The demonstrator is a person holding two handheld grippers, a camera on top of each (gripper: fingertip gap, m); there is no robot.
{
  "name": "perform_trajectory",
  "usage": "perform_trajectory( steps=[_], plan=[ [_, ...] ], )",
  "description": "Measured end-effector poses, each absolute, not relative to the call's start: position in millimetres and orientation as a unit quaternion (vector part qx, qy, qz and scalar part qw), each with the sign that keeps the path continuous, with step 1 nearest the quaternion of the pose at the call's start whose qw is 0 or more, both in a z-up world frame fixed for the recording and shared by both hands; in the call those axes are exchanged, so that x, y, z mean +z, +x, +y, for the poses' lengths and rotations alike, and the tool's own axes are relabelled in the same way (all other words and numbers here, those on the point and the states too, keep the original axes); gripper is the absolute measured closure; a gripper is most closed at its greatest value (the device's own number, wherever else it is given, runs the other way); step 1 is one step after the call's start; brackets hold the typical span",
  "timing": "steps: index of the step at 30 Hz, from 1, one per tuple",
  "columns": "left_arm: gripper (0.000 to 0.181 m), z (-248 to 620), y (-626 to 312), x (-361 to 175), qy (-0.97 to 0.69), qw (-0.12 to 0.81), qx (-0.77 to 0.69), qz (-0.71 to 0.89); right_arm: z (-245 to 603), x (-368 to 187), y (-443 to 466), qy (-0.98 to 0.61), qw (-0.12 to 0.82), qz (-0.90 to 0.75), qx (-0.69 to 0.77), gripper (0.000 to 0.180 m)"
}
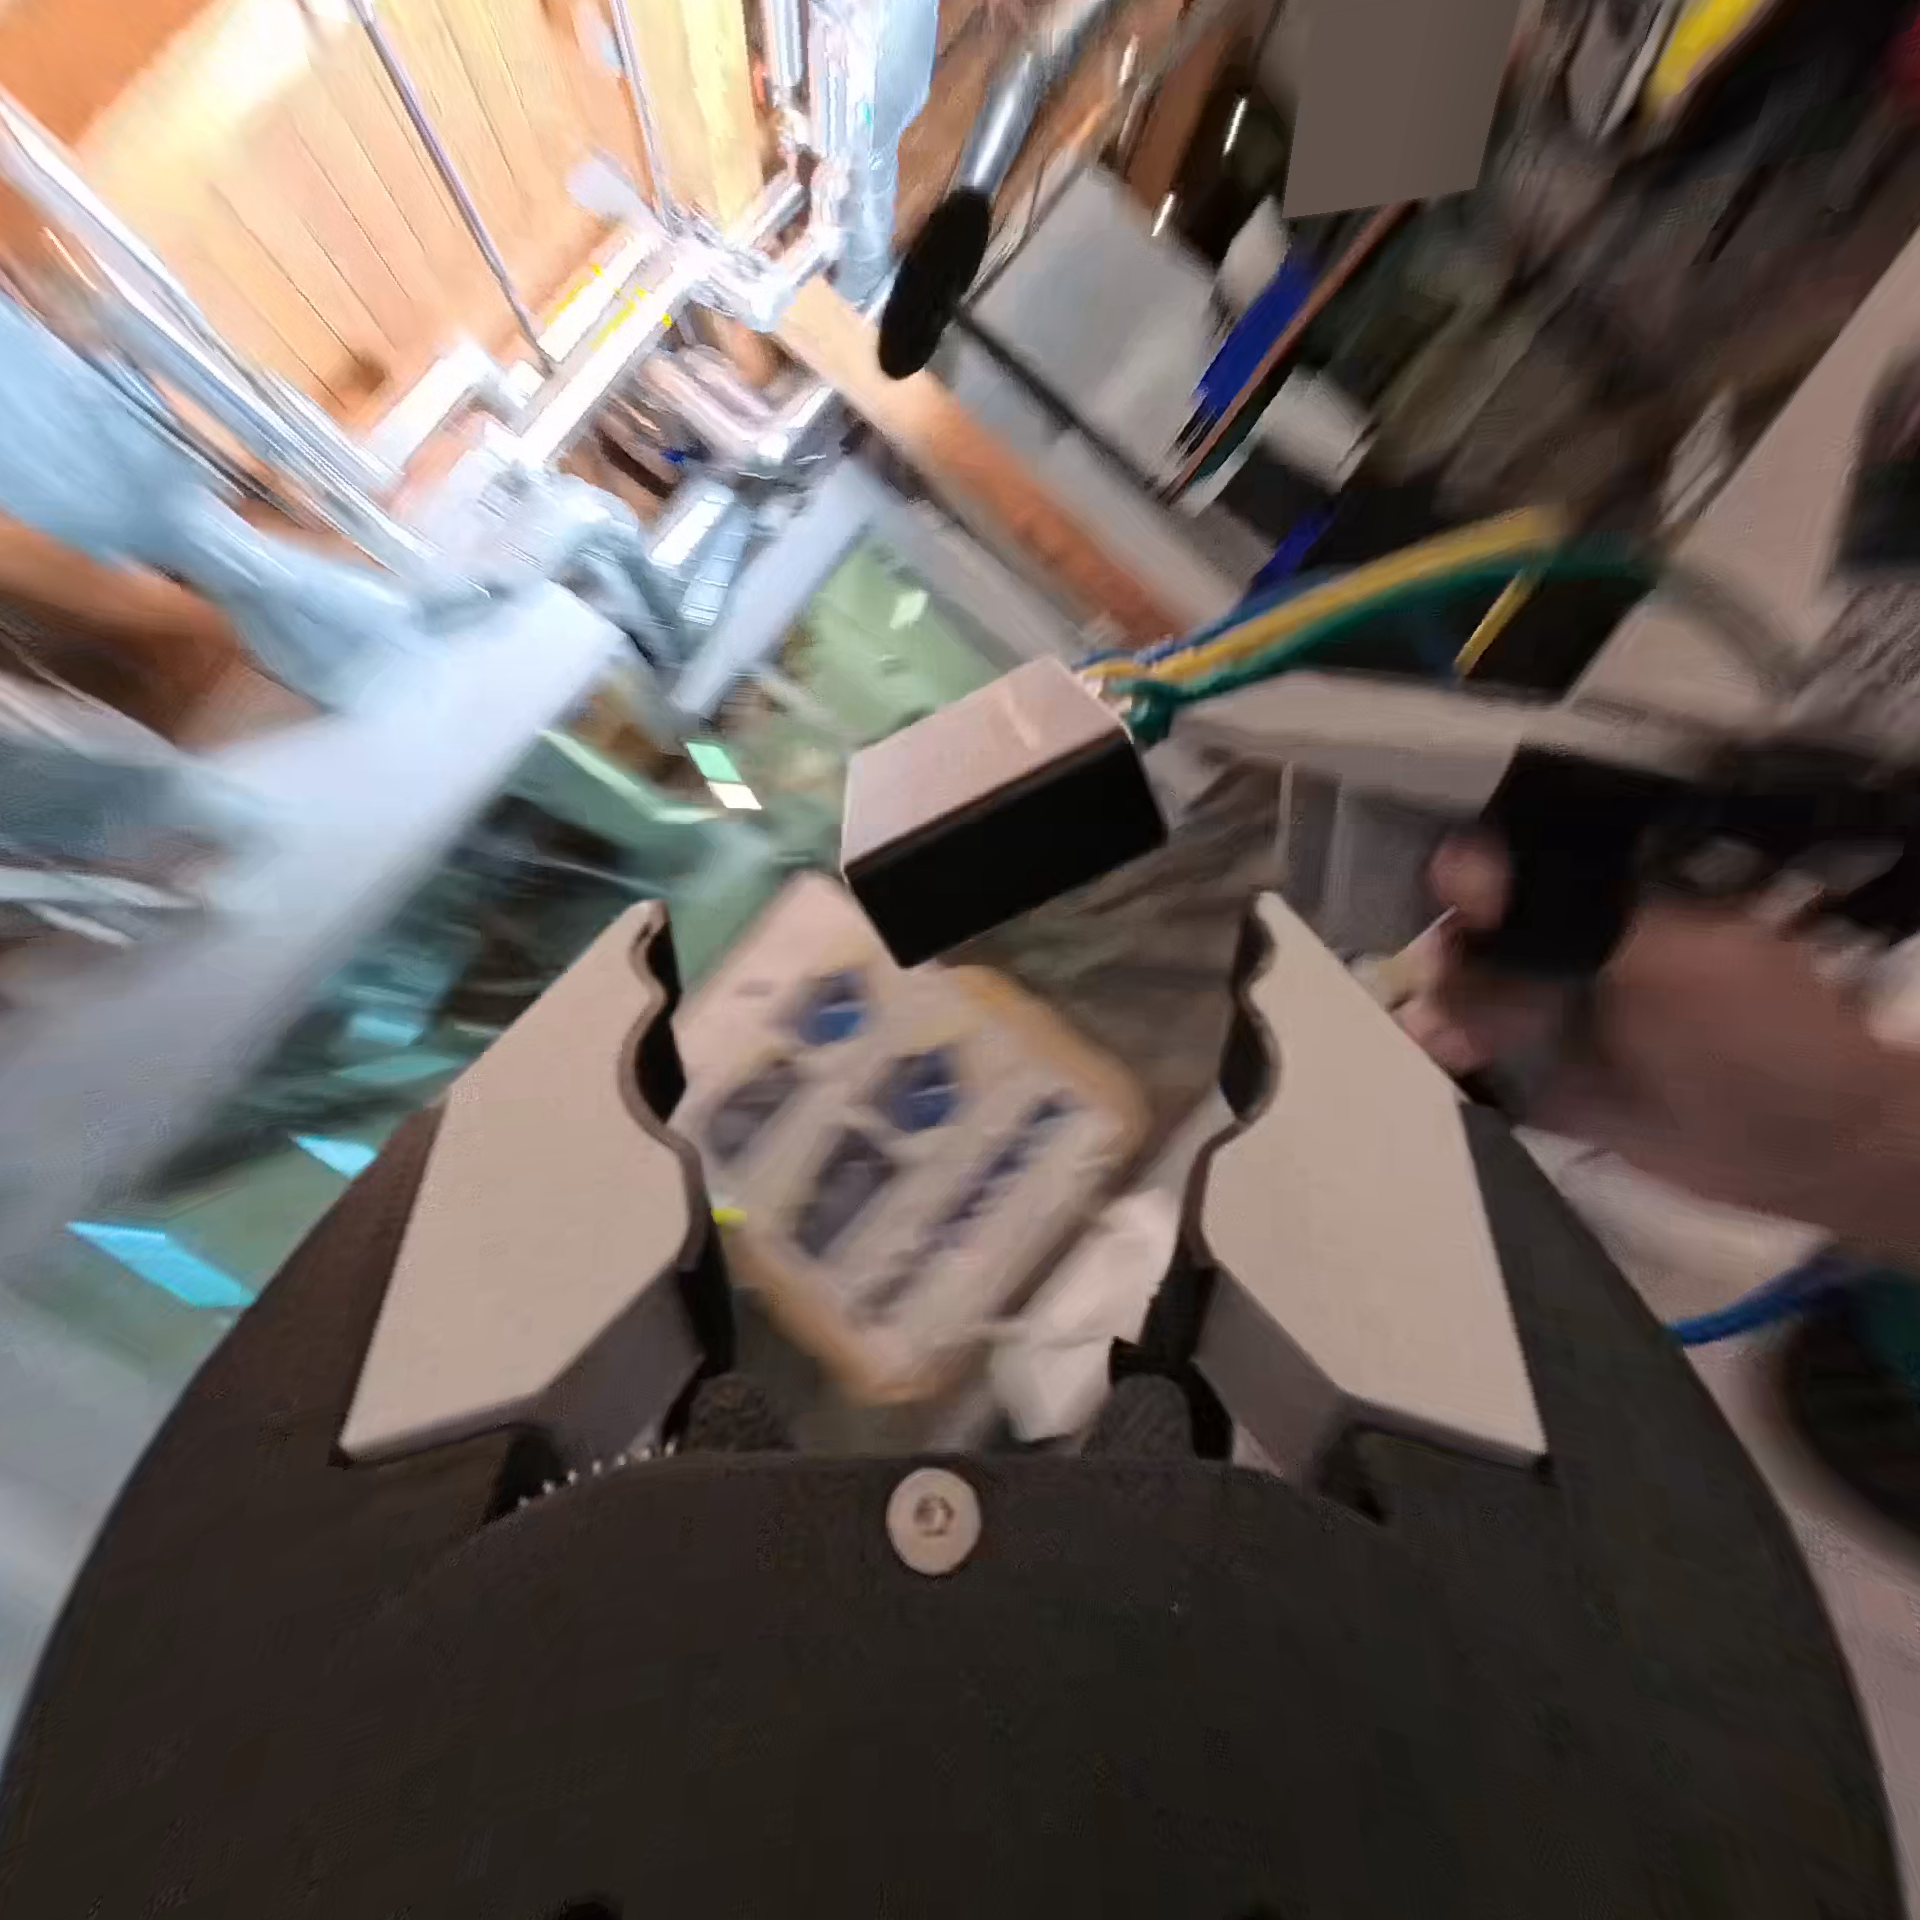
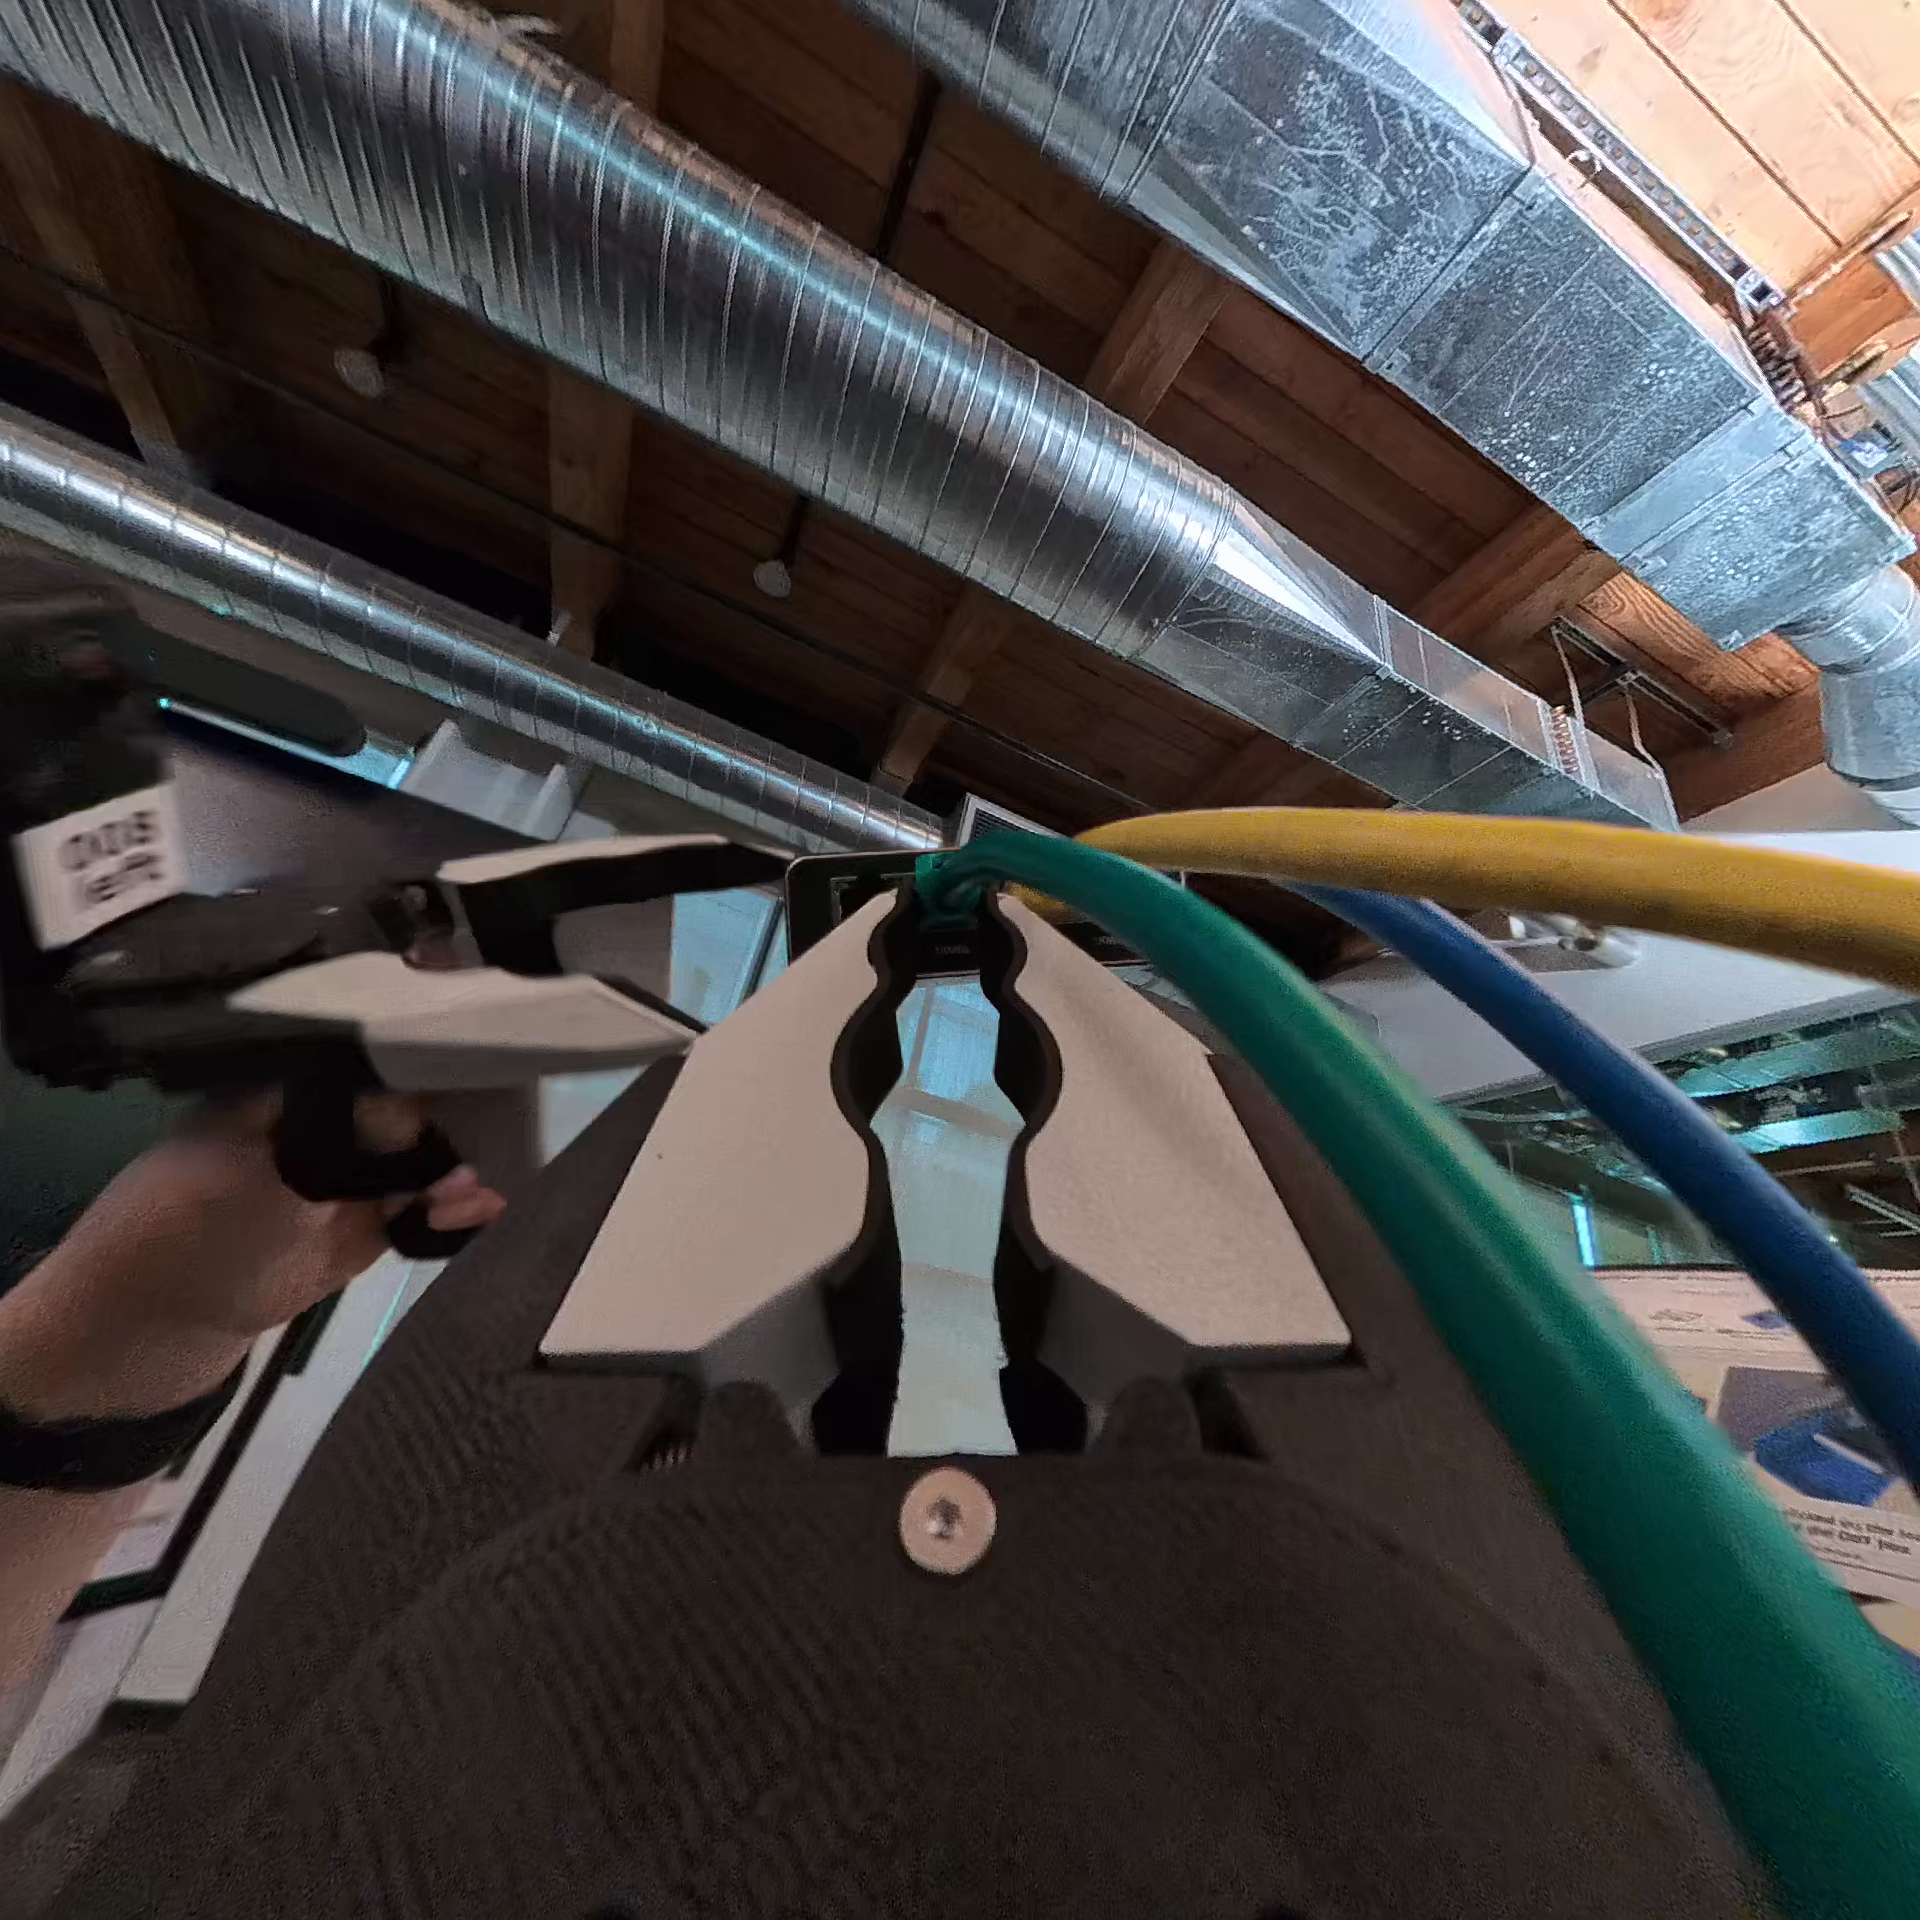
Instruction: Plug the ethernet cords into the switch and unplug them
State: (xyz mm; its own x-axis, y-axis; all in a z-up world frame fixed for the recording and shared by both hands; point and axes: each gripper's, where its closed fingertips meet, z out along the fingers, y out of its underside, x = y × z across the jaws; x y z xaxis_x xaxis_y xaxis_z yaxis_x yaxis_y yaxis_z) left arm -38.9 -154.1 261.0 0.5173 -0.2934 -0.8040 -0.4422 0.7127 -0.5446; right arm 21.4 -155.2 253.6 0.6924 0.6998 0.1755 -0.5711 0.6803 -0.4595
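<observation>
The switch point(image 1: 997, 800), a small black and grey box, hangs in the air just beyond my left gripper point(image 1: 961, 925), which is wide open and empty. My right gripper point(image 2: 945, 914) is shut on the green cord's plug point(image 2: 940, 891), which sits in the switch point(image 2: 831, 904). The green cord point(image 2: 1351, 1143), blue cord point(image 2: 1662, 1143) and yellow cord point(image 2: 1455, 862) run from the switch's ports off to the right. In the right wrist view the left gripper point(image 2: 727, 940) reaches in from the left, open, its upper finger at the switch's side. The left wrist view is blurred by motion.
A beige card with blue pictures point(image 1: 894, 1143) and white paper point(image 1: 1081, 1330) lie below my left gripper. A person's hand point(image 1: 1558, 1039) holds the right gripper. Metal ducts point(image 2: 831, 364) and wooden beams are overhead. A printed sheet point(image 2: 1766, 1403) lies at the right.
</observation>
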Motion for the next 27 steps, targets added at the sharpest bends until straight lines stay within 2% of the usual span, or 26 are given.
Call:
perform_trajectory(
  steps=[3,6,8,10,13,27],
  plan=[
    [0.065,-141.3,-46.4,258.7,-0.445,0.758,-0.181,0.441,-150.2,247.4,7.4,-0.2,0.905,-0.186,0.326,0.17],
    [0.062,-124.4,-33.9,243.5,-0.46,0.722,-0.282,0.433,-146.3,239.0,-5.3,-0.211,0.909,-0.205,0.296,0.17],
    [0.072,-115.2,-28.8,236.2,-0.445,0.733,-0.266,0.441,-146.2,234.1,-12.0,-0.212,0.91,-0.216,0.284,0.17],
    [0.104,-117.7,-31.1,240.9,-0.396,0.766,-0.242,0.444,-143.1,232.6,-12.3,-0.213,0.909,-0.22,0.283,0.17],
    [0.103,-121.5,-33.0,244.7,-0.354,0.794,-0.202,0.451,-142.2,230.0,-14.9,-0.206,0.904,-0.232,0.293,0.169],
    [0.105,-138.1,-41.9,250.7,-0.32,0.808,-0.112,0.483,-149.2,229.8,-25.7,-0.202,0.895,-0.252,0.307,0.17]
  ],
)
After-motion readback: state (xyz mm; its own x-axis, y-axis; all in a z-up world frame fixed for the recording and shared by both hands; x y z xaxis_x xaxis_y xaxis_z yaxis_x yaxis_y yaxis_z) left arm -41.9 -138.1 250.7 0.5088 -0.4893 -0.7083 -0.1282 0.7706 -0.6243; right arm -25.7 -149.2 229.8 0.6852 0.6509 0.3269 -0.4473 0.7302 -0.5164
